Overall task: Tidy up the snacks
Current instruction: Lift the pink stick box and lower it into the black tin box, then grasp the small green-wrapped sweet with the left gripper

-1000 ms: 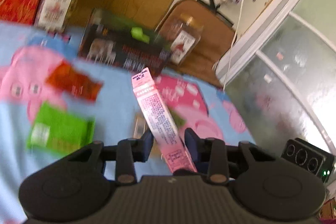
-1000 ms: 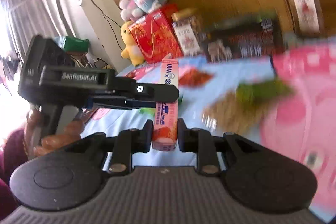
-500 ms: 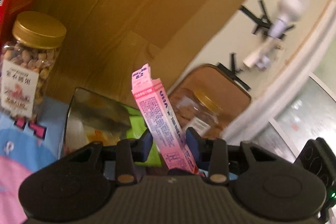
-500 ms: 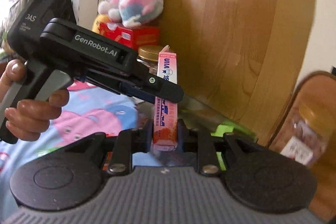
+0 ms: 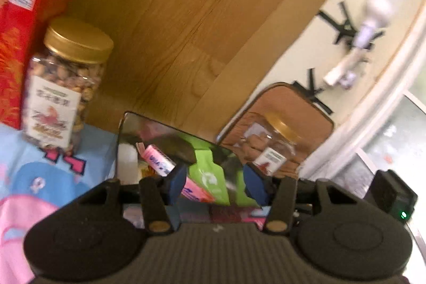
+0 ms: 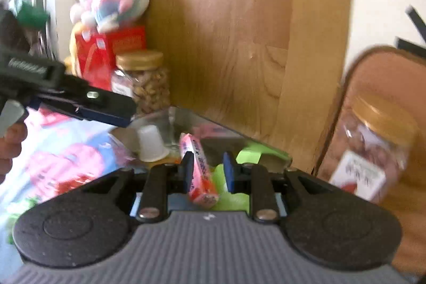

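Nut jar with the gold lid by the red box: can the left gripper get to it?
Probably yes. The left gripper has just been opening its fingers, with nothing pinched, and the nut jar stands clear beside the tin, nothing in front. It looks wide, though.

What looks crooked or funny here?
The pink snack box between the right gripper's fingers leans sideways instead of standing straight. Nothing looks spilled or broken.

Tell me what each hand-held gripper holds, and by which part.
Left hand-held gripper: nothing; its jaws have just been opening, empty. Right hand-held gripper: pink box between its jaws at its lower end, touching one pad; hold cannot be told.
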Available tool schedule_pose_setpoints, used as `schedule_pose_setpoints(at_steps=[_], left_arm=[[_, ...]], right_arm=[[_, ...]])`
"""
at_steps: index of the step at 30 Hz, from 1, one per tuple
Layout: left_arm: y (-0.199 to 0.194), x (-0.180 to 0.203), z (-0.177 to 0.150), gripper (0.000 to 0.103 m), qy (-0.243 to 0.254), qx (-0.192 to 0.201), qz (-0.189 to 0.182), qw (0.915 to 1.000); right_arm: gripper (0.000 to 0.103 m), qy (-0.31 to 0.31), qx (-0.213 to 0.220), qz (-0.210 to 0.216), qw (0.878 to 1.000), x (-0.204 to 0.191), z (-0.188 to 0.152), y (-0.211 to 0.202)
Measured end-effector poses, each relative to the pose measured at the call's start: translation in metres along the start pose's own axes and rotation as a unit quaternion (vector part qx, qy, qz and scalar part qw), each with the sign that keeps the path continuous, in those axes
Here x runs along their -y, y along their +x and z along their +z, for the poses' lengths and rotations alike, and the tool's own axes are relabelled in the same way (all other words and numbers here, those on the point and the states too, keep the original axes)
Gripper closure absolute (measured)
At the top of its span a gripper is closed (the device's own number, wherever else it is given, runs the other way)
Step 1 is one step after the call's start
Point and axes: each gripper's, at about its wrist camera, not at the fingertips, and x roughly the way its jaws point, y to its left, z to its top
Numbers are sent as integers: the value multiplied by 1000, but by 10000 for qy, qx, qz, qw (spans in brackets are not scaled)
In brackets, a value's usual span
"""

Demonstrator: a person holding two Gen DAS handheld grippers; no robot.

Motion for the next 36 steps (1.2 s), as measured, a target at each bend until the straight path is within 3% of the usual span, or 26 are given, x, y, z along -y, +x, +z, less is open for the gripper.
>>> schedule_pose_setpoints(at_steps=[4, 9, 15, 19, 23, 27, 32, 36], left_arm=[[-46, 10, -37, 52, 349, -53, 33, 9994], [-59, 10, -89, 52, 200, -639, -111, 9977], [-44, 12, -114, 52, 60, -983, -177, 9950], [-17, 13, -109, 52, 107, -1088, -114, 9939], [19, 10, -104, 52, -99, -1429, -151, 9896], [40, 8, -111, 55, -251, -1735, -244, 9842], [44, 13, -120, 55, -418, -1848, -535, 9804], [40, 16, -124, 58, -546, -1836, -696, 9790]], right_arm=[[75, 765, 72, 119, 9970, -8, -36, -47], [75, 1765, -116, 168, 9841, -21, -95, -84], [73, 3121, -6, 108, 9500, -12, -135, -113], [73, 3978, -51, 320, 9169, -4, -154, -119], [73, 4211, -238, 238, 9064, -4, -160, -116], [73, 4655, -339, 540, 8828, -2, -168, -105], [73, 4750, -246, 513, 8782, -2, -166, -94], [72, 4526, -177, 484, 8902, -4, -158, -85]])
